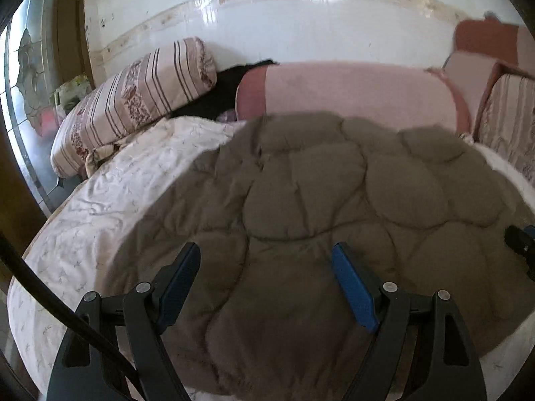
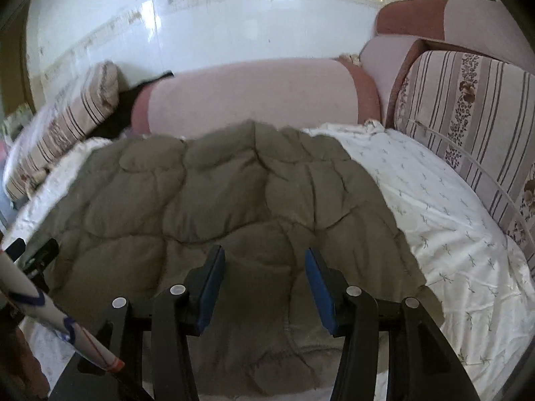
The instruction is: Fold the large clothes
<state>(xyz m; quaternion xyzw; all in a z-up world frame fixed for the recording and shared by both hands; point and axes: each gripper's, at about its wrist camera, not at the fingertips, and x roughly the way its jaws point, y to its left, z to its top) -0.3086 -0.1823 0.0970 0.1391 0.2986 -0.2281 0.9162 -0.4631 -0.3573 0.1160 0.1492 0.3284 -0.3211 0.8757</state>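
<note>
One quilted garment [image 1: 334, 200] lies spread on the bed [image 1: 83, 227], a puffy olive-brown piece stitched into rounded, pillowy sections, with its far edge reaching toward the pink bolster [image 1: 351, 90] at the wall and its near edge hanging just under both cameras. It covers the middle of the white sheet, which has a faint sprig print and shows bare on both sides of it. In the right wrist view a paler, greyish inner surface shows at the near edge of the garment.

Two sets of tongs are in view, one per hand. The left tongs [image 1: 267, 280] stand wide apart above the garment, with nothing pressed between the blue pads. The right tongs [image 2: 265, 277] are held at a narrower gap, also above the fabric, their pads clear of it on both sides.

Two striped, flower-patterned cushions are visible: one [image 1: 133, 100] at the left end of the bed and one [image 2: 468, 117] propped at the right end. Further pink and rust cushions [image 2: 451, 23] are stacked in the right corner; their count is unclear. A dark cloth [image 1: 214, 93] sits between the left cushion and the bolster. A white sleeve [image 2: 33, 300] with blue and red lines crosses the lower left of the right wrist view.

No readable writing or brand shows anywhere.
</note>
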